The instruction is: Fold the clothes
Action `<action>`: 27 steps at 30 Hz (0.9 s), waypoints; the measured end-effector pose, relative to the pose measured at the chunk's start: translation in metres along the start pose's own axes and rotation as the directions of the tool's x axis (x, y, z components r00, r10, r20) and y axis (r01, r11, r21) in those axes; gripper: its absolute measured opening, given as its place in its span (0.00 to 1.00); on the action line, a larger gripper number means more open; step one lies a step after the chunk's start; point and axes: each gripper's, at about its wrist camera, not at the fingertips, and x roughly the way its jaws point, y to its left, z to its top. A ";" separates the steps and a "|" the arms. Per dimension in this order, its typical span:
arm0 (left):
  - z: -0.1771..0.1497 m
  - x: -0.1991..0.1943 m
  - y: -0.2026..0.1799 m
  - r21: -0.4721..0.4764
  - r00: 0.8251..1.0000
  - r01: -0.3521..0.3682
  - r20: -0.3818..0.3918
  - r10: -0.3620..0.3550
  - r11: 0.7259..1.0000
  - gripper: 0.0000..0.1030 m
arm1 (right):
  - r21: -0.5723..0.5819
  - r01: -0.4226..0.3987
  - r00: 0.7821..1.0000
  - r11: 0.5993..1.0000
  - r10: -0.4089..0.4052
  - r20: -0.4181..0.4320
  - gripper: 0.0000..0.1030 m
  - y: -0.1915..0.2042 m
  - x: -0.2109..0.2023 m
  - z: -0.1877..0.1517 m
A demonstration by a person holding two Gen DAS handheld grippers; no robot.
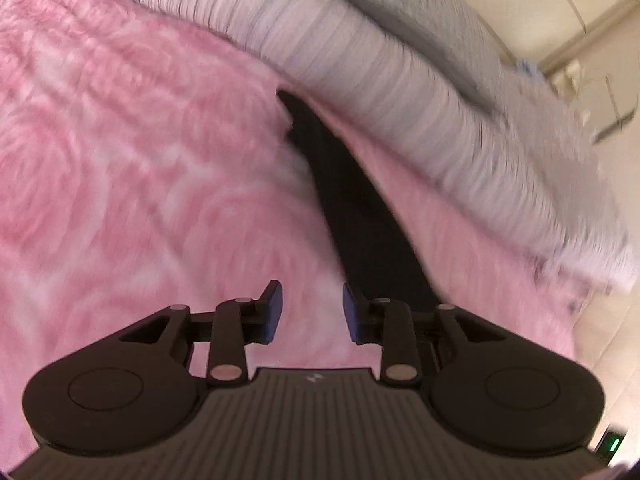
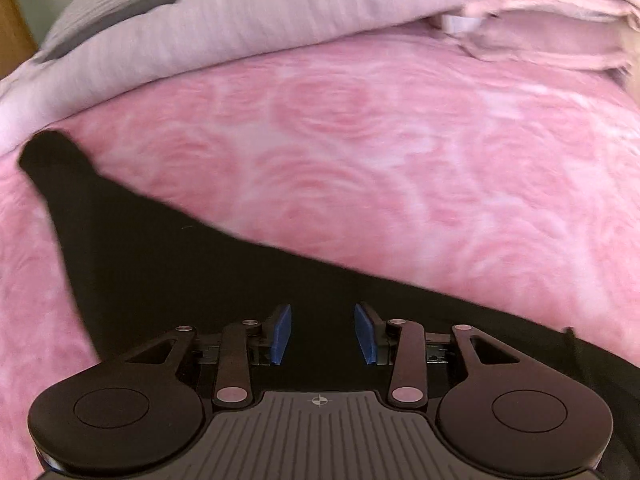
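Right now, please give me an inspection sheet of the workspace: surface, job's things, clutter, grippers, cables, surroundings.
Surface: pink rose-pattern blanket covering a bed.
Job's things: one black garment lying on the blanket, a narrow part reaching toward the striped quilt.
Clutter: the quilt and a grey pillow bunched at the far edge.
Grippers: left gripper open, nothing between the pads, beside the garment; right gripper open above the garment, not gripping.
Cables: nothing seen.
Surroundings: pale wall and furniture, blurred.
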 end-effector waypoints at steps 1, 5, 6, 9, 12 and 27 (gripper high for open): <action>0.007 0.005 0.002 -0.022 1.000 0.005 0.020 -0.004 1.000 0.32 | 0.034 0.002 1.000 0.999 -0.003 0.004 0.38 -0.008 -0.001 0.002; 0.034 0.028 0.009 -0.104 0.995 0.013 0.096 -0.003 0.995 0.37 | 0.117 0.011 1.000 0.993 -0.014 0.023 0.38 -0.028 -0.009 0.007; 0.038 0.035 0.010 -0.118 0.995 0.019 0.096 -0.007 0.993 0.37 | 0.125 0.015 1.000 0.992 -0.018 0.024 0.38 -0.031 -0.011 0.007; 0.045 0.056 0.015 -0.156 0.997 0.036 0.075 -0.024 0.987 0.31 | 0.146 0.018 1.000 0.989 -0.021 0.020 0.38 -0.035 -0.016 0.002; 0.045 0.056 0.013 -0.147 0.995 0.064 0.089 -0.051 0.987 0.00 | 0.161 0.019 1.000 0.987 -0.022 0.013 0.38 -0.037 -0.018 -0.005; 0.091 -0.013 -0.080 0.150 0.955 -0.254 0.196 0.223 0.955 0.17 | 0.200 -0.022 0.999 0.979 0.012 0.051 0.38 -0.042 -0.036 -0.010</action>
